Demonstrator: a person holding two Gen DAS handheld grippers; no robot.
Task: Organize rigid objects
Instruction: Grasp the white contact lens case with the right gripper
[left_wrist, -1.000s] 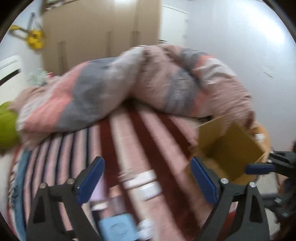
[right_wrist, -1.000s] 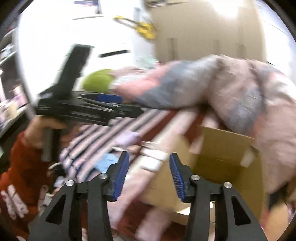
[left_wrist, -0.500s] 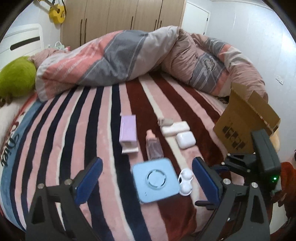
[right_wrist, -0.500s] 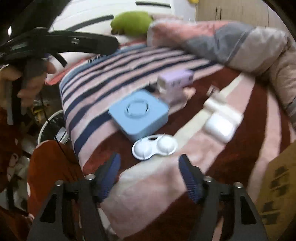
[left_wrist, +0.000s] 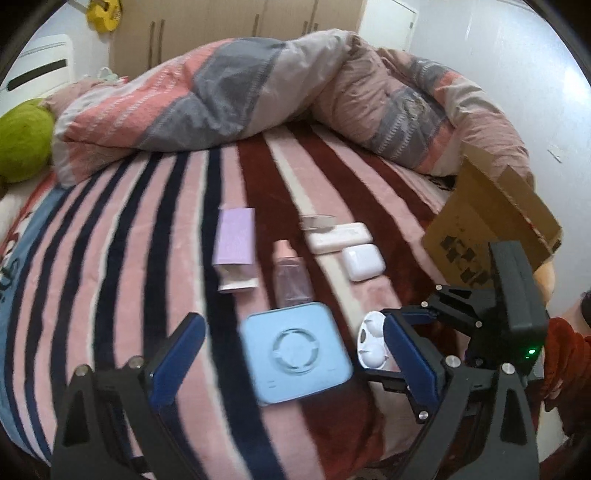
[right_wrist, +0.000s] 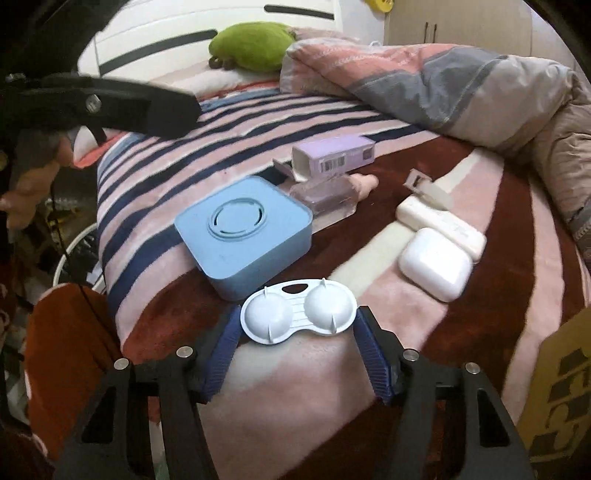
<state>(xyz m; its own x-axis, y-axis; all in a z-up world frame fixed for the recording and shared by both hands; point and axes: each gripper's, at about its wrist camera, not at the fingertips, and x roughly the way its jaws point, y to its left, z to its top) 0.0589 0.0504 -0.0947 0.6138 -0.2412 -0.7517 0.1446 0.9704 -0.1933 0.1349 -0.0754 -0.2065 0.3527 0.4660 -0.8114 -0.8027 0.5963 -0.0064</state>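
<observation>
Lying on the striped bed (right_wrist: 461, 184) near its edge: white two-domed lens case (right_wrist: 298, 311), between the closing jaws of the right gripper (right_wrist: 295, 347), untouched. Left gripper (left_wrist: 291, 350) spread, empty.

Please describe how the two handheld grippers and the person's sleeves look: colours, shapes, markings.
Both grippers, left gripper and right gripper, have black angular frames with triangular cut-outs, silver screws and two blue ribbed finger pads. A small green light glows on the right gripper's body. The sleeve is rust-red knit fabric.
</observation>
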